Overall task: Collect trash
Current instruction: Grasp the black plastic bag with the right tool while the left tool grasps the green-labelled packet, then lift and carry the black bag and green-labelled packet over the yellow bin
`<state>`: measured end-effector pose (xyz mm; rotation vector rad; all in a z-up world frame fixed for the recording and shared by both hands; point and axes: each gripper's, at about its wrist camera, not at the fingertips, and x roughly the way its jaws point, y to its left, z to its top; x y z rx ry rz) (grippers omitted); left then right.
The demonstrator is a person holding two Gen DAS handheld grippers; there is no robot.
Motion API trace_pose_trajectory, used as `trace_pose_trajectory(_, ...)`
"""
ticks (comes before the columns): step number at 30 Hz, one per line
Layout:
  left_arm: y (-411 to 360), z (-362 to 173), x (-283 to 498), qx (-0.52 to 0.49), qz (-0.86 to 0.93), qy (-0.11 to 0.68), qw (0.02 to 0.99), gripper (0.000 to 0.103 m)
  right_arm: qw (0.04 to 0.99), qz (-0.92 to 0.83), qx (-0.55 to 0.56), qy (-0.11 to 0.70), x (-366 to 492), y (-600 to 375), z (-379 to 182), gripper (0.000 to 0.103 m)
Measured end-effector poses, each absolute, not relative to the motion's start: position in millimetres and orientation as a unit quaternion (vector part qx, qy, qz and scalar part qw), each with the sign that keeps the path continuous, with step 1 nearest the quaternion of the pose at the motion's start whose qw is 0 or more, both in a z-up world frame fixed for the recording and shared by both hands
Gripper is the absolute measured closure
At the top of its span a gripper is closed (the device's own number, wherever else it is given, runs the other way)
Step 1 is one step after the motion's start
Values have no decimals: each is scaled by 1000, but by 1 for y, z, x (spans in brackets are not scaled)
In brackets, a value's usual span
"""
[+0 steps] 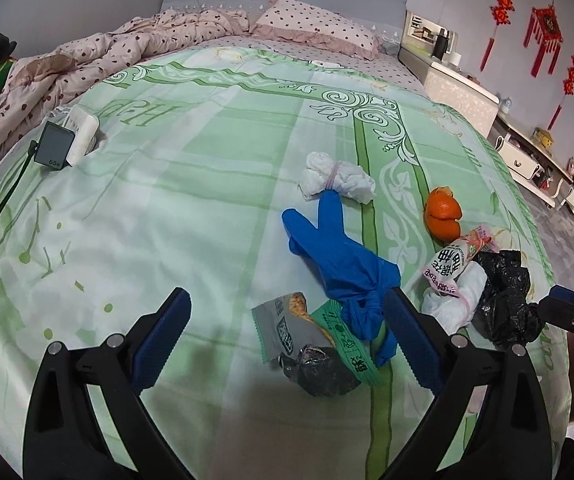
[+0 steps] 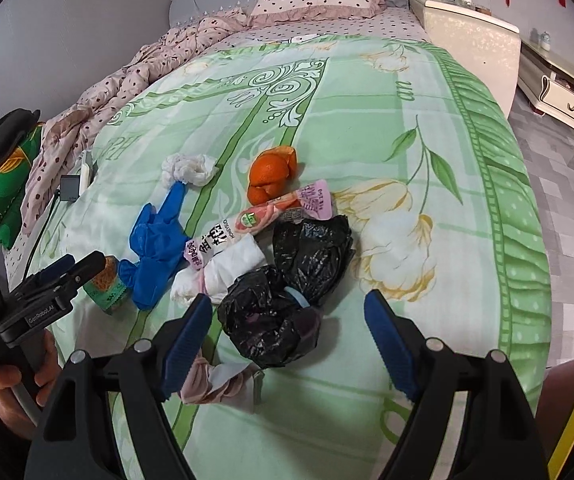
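Trash lies scattered on a green bedspread (image 1: 167, 208). In the left wrist view my left gripper (image 1: 287, 320) stands open above a silver snack wrapper (image 1: 287, 330), a green wrapper (image 1: 347, 344) and a small crumpled black bag (image 1: 319, 372). A blue glove (image 1: 339, 256) lies just beyond, with a tied white tissue bundle (image 1: 337, 178) and orange peel (image 1: 442, 213) farther off. In the right wrist view my right gripper (image 2: 289, 314) stands open over a crumpled black plastic bag (image 2: 283, 308). Beside it lie a pink wrapper (image 2: 287, 208), a white bundle (image 2: 223, 272), orange peel (image 2: 271, 178) and the glove (image 2: 155, 248).
A charger (image 1: 53, 150) with its cable and a white block sit at the bedspread's left. A dotted quilt (image 1: 67, 68) and pillow (image 1: 315, 24) lie at the head. A nightstand and low cabinets (image 1: 527, 152) line the right wall. A hand (image 2: 11, 384) holds the left gripper (image 2: 47, 288).
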<state>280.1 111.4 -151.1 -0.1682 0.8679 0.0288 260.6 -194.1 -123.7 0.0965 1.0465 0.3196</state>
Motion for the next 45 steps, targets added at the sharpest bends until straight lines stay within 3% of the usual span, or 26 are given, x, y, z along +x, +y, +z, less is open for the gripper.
trace_pose_trajectory(6, 112, -167, 290, -84, 3, 429, 899, 15, 846, 156, 31, 509, 271, -184, -140, 33)
trace_pose_trajectory(13, 96, -184, 292, -65, -26, 447, 892, 59, 840, 163, 24, 517, 276, -177, -153, 50)
trace_pose_trajectory(19, 98, -181, 292, -72, -32, 441, 894, 76, 843, 166, 21, 512, 275, -176, -152, 66)
trace_pose_trajectory(26, 101, -176, 290, -72, -29, 442, 894, 79, 846, 170, 21, 505, 268, -180, -143, 74)
trace_pose_trajectory(45, 103, -120, 258, -78, -20, 410, 909, 80, 867, 181, 55, 462, 224, -217, -82, 75)
